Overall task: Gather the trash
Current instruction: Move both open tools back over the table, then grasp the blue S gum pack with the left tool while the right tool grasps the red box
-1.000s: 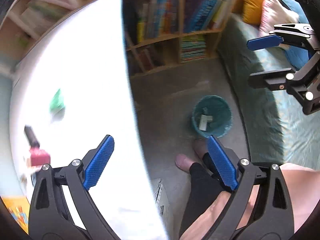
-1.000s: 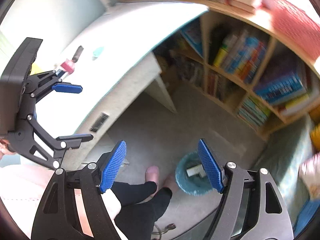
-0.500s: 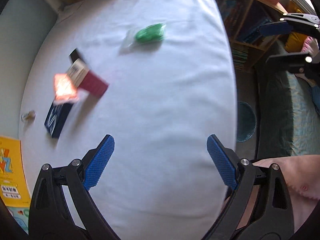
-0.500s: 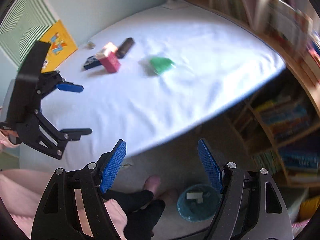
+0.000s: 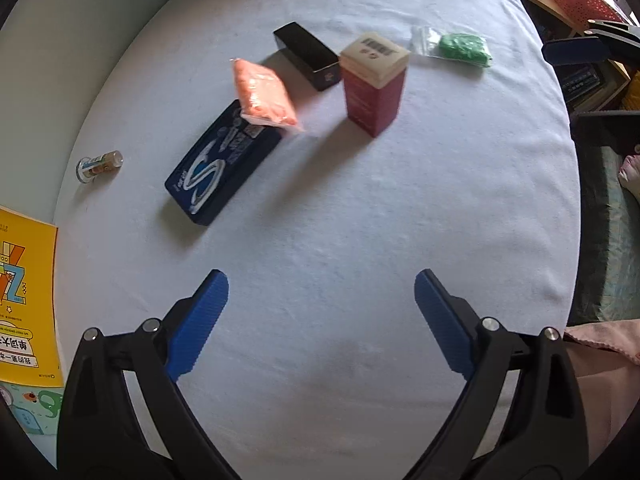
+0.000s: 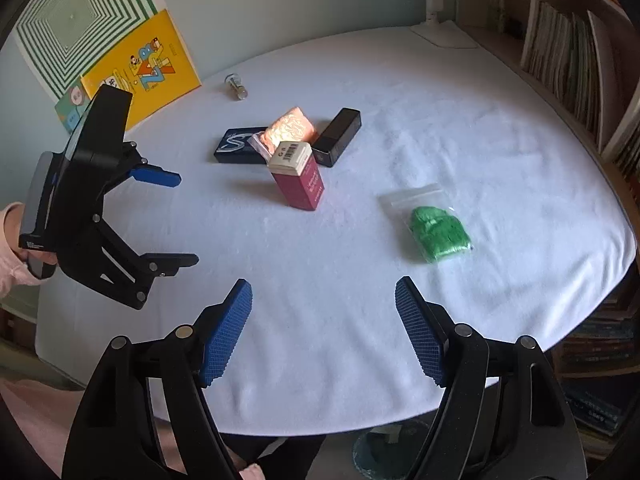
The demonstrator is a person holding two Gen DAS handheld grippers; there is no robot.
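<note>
Both grippers are hovering over the near part of the white table [image 6: 500, 128]. The right gripper [image 6: 323, 330] is standing wide open and holding nothing; the left gripper [image 5: 321, 322] is likewise gaping empty. Farther out, a green bag [image 6: 434, 226] is lying alone to the right. Beyond it a red box [image 6: 299, 178] is standing upright, with an orange packet [image 6: 289, 128] resting on a blue case [image 6: 236, 151] and a black box [image 6: 337, 136] just beside. A small vial [image 6: 236, 86] is lying farthest.

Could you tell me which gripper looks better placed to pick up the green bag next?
Probably the right gripper. It is open and empty, and the green bag lies alone just ahead of it on the white table. The left gripper, also open, faces the boxes, with the bag at the far right.
</note>
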